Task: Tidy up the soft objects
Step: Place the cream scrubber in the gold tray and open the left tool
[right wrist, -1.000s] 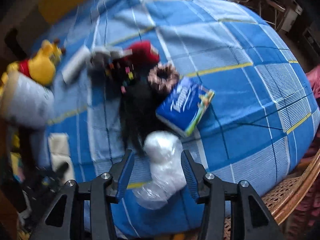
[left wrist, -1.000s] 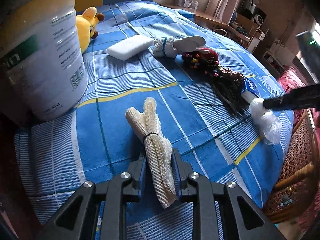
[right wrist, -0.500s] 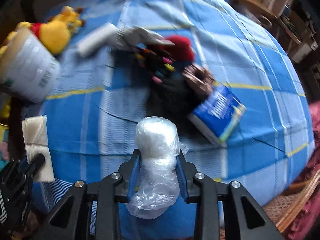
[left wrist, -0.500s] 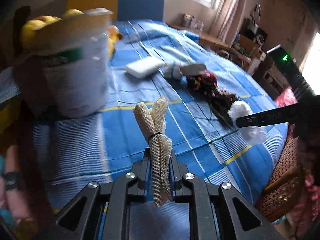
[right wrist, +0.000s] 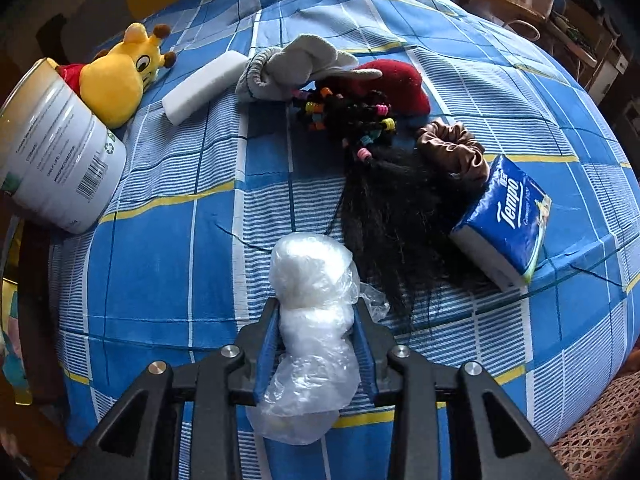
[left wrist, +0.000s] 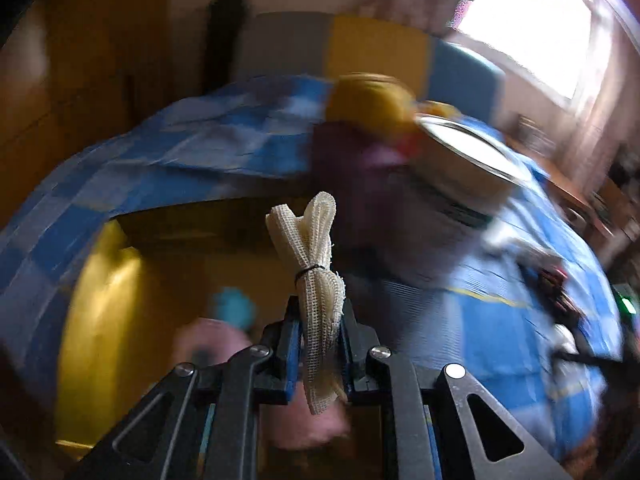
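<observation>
My left gripper (left wrist: 320,320) is shut on a cream mesh cloth bundle (left wrist: 314,256) tied with a black band, held in the air beside the table's left edge; that view is blurred. My right gripper (right wrist: 316,324) is shut on a white wad in clear plastic wrap (right wrist: 312,296), held above the blue checked tablecloth (right wrist: 168,248). On the cloth lie a yellow plush toy (right wrist: 120,76), a white sponge block (right wrist: 204,84), a grey sock (right wrist: 296,66), a red soft item (right wrist: 396,82), a black wig with coloured beads (right wrist: 384,184), a brown scrunchie (right wrist: 452,148) and a blue tissue pack (right wrist: 508,216).
A large white tin (right wrist: 56,152) stands at the table's left edge; it shows blurred in the left wrist view (left wrist: 460,168). Left of the table, a yellow container (left wrist: 100,320) holds pink (left wrist: 208,340) and blue (left wrist: 234,308) items. A wicker chair (right wrist: 592,428) sits front right.
My left gripper has lifted the mesh bundle off the table and swung left, past the tin, towards the yellow container. My right gripper closed on the plastic-wrapped wad and raised it.
</observation>
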### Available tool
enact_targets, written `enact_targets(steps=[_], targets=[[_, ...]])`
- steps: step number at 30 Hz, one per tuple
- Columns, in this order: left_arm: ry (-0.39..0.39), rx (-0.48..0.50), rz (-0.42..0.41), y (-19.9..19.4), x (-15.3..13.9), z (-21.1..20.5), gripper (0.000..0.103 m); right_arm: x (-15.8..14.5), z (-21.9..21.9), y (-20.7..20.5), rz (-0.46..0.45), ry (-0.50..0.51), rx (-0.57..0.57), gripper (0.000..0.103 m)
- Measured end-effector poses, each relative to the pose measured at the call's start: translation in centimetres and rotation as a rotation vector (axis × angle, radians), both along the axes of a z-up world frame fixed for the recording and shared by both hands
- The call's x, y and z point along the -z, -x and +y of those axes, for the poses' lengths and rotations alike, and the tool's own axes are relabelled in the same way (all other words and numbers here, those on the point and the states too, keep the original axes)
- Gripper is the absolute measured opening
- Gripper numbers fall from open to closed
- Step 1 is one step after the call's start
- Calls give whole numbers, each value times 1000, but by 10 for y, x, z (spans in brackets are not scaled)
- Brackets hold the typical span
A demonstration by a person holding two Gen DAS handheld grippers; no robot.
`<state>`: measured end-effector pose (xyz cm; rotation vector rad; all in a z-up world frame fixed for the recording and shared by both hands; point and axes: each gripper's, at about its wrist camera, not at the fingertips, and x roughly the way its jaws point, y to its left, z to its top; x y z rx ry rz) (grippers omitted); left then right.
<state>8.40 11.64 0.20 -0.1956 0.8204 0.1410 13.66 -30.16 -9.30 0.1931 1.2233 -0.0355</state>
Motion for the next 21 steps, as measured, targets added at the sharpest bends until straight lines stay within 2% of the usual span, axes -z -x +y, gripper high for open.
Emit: enact_targets(steps=[4,7,10,11,12,14,16,18,21], targets=[[-20,-97,28,-21,3,35,18,0,5,3,-13,41,-12,35],[-51,-158,62,-34,9,52,23,-1,5,1,-19,49,-8,35],[-60,-207,71,-37,11,66,33,1,6,-1,-26,47,-4,35],[-62,-209,63,-36,9,66,38,0,6,0,-30,49,-4,35],[-60,-209,50,-32,8,66,48,0,6,0,-33,50,-3,35],[-48,-192,14,-21,2,64,58,-1,5,3,-38,53,1,35],[-47,-172,-9,-12,-4,59,58,-1,7,2,-42,56,8,34],[-48,-142,-27,-2,-9,52,64,-5,8,3,-49,45,14,34],[-62,-101,-52,16,-15,38,65,-19,16,3,-97,12,-2,34]])
